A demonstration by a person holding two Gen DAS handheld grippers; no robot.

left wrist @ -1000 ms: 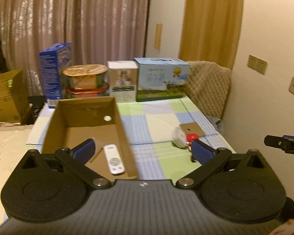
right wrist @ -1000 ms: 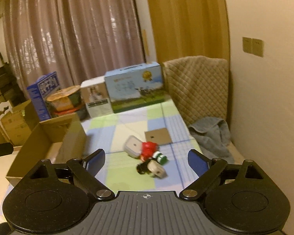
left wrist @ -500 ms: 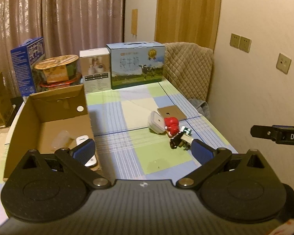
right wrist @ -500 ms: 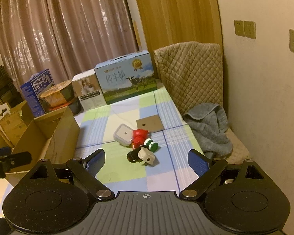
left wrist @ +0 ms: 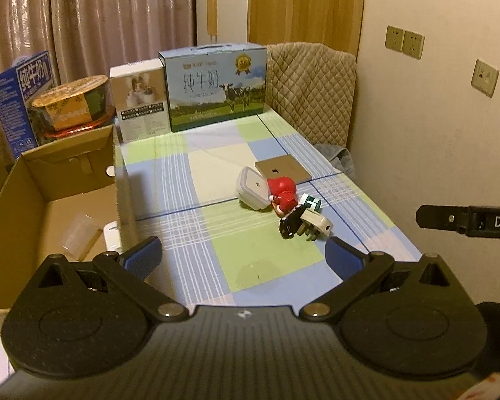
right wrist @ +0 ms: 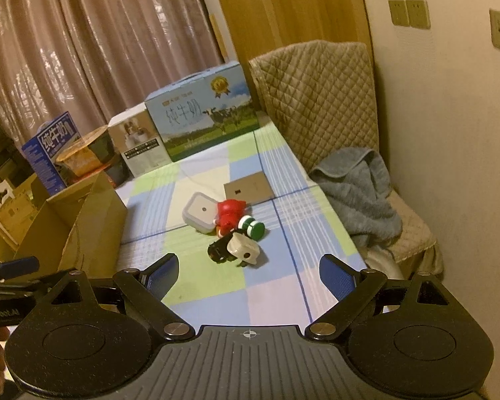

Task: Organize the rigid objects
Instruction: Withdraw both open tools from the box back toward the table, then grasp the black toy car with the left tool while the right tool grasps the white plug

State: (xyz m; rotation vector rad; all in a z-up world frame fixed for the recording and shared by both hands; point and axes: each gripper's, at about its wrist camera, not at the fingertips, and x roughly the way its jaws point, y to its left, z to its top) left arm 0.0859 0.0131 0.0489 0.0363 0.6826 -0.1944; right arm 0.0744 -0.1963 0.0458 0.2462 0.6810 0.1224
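A small heap lies mid-table on the checked cloth: a white square lidded container [left wrist: 253, 190] [right wrist: 200, 211], a red toy [left wrist: 283, 191] [right wrist: 230, 215], a green-and-white cap piece [left wrist: 310, 202] [right wrist: 252, 227], a black toy car [left wrist: 289, 224] [right wrist: 220, 250] and a cream plug adapter [left wrist: 316, 223] [right wrist: 242, 248]. My left gripper [left wrist: 241, 258] is open and empty, short of the heap. My right gripper [right wrist: 248, 271] is also open and empty, just short of the plug. An open cardboard box [left wrist: 50, 180] [right wrist: 83, 220] on the left holds a clear cup [left wrist: 80, 235] and a white remote [left wrist: 111, 235].
A flat brown card [left wrist: 282, 170] lies behind the heap. Milk cartons [left wrist: 216, 86], a white box [left wrist: 140, 100] and stacked noodle bowls [left wrist: 73, 106] line the far edge. A quilted chair [right wrist: 316, 100] with a grey towel [right wrist: 356, 193] stands at the right by the wall.
Both grippers have moved forward and down toward the heap. The left view has swung right, from over the box to the table's middle. Jaws have kept their width.
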